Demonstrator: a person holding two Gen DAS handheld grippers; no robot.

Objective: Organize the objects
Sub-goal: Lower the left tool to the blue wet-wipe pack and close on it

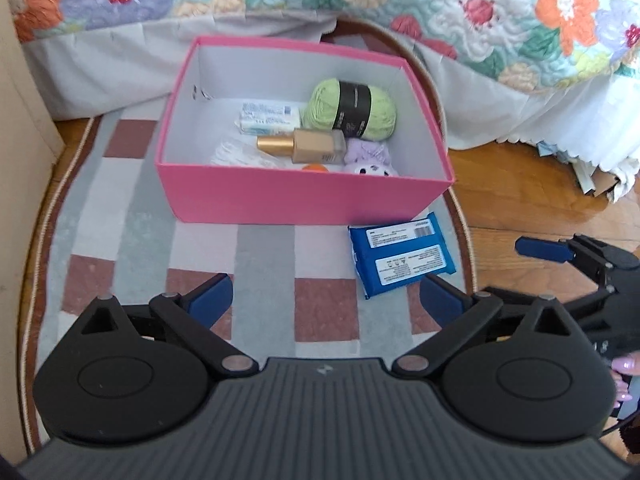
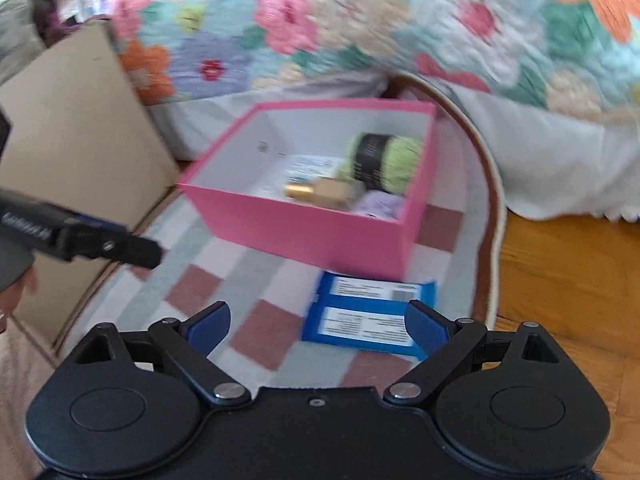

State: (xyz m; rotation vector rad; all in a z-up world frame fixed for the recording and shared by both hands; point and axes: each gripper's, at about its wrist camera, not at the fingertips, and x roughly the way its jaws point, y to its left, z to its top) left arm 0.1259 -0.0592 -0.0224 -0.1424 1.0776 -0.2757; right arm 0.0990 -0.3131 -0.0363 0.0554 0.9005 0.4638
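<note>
Hovering low over the checked rug (image 1: 260, 248), the left hand-held gripper (image 1: 326, 300) has its blue fingers spread wide with nothing between them. The right hand-held gripper (image 2: 318, 322) is spread just as wide, and the blue wipes pack (image 2: 368, 316) lies on the rug between and just beyond its fingertips, not pinched. That pack (image 1: 400, 258) sits just outside the pink box (image 1: 304, 196), close to its front right corner. Inside the box: a green yarn ball (image 1: 352, 110) with a black band, a foundation bottle (image 1: 304, 146) with a gold cap lying on its side, a white-and-blue packet (image 1: 268, 118), a lilac plush toy (image 1: 370, 158), and something orange (image 1: 316, 167), mostly hidden, possibly a small ball. A floral quilt (image 1: 480, 12) hangs behind the box.
</note>
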